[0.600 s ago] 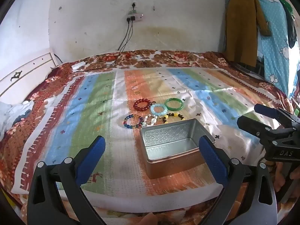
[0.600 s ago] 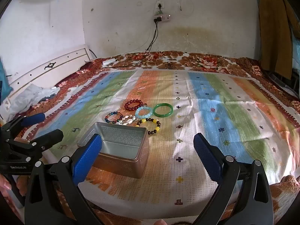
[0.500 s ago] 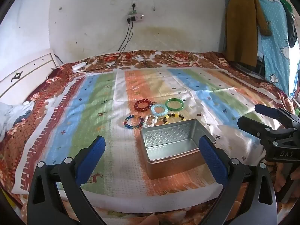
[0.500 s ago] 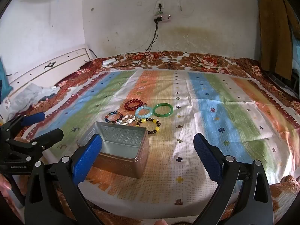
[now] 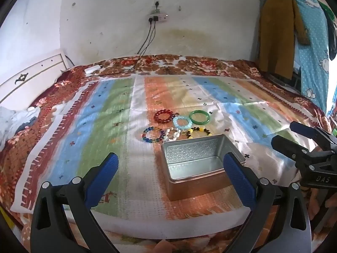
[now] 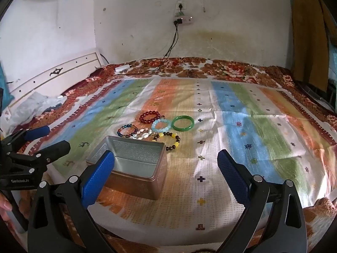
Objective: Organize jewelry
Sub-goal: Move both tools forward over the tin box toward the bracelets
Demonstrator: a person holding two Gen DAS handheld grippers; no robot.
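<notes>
both of our grippers hover at the near edge of the bed, nothing taken up yet. left gripper (image 5: 171,176) fingers spread wide, empty; right gripper (image 6: 166,174) the same, wide and empty. we judge the step in hand is the first reach for a bracelet.

the tin box (image 5: 200,164) sits open on the striped cloth (image 5: 105,126), near us, no lid in view. its inside looks bare. just beyond its far wall lie six bracelets in two rows, some touching each other.

how we would do it well: start with the right gripper on the green bangle (image 6: 182,123), which lies flat at the outer end of the far row, clear on its right side. come down steeply, one finger inside the ring, one outside, close gently on the rim; it looks hard and smooth, so it may slip or skid on the cloth. lift clear of the pale blue bracelet (image 6: 161,125) before carrying across. keep the left gripper back so the two do not cross.

looks: red bead bracelet (image 5: 163,115), glossy dark red; multicolour bead bracelet (image 5: 153,135); white shell-like bracelet (image 5: 172,133); brown and yellow bead bracelet (image 6: 168,140), partly behind the tin from the left view. beaded ones probably flex when pinched.
</notes>
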